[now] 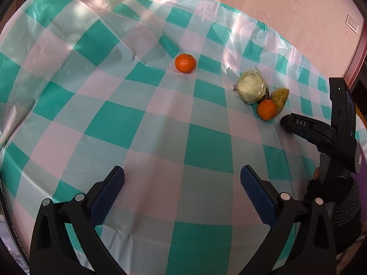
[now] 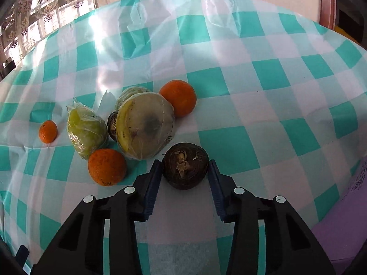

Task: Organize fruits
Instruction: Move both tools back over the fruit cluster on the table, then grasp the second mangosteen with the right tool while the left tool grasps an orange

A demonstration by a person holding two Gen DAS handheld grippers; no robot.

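My right gripper (image 2: 185, 163) is shut on a dark brown round fruit (image 2: 183, 173), both blue pads pressing its sides just above the checked cloth. To its left lies a cluster: a pale halved fruit in plastic wrap (image 2: 145, 126), a wrapped green fruit (image 2: 86, 130), a second dark fruit (image 2: 112, 122) half hidden, and two oranges (image 2: 177, 98) (image 2: 107, 167). A small orange (image 2: 48, 131) lies apart at the far left. My left gripper (image 1: 182, 169) hangs open over bare cloth with nothing between its fingers. In the left wrist view the lone orange (image 1: 185, 63) sits mid-table and the cluster (image 1: 251, 87) to the right.
A teal and white checked tablecloth (image 1: 137, 123) covers the round table. The right tool's black housing (image 1: 339, 123) and a gloved hand (image 1: 330, 190) stand at the right edge. A purple surface (image 2: 344, 229) lies beyond the table's near right rim. A curtained window (image 2: 45, 11) is at the far left.
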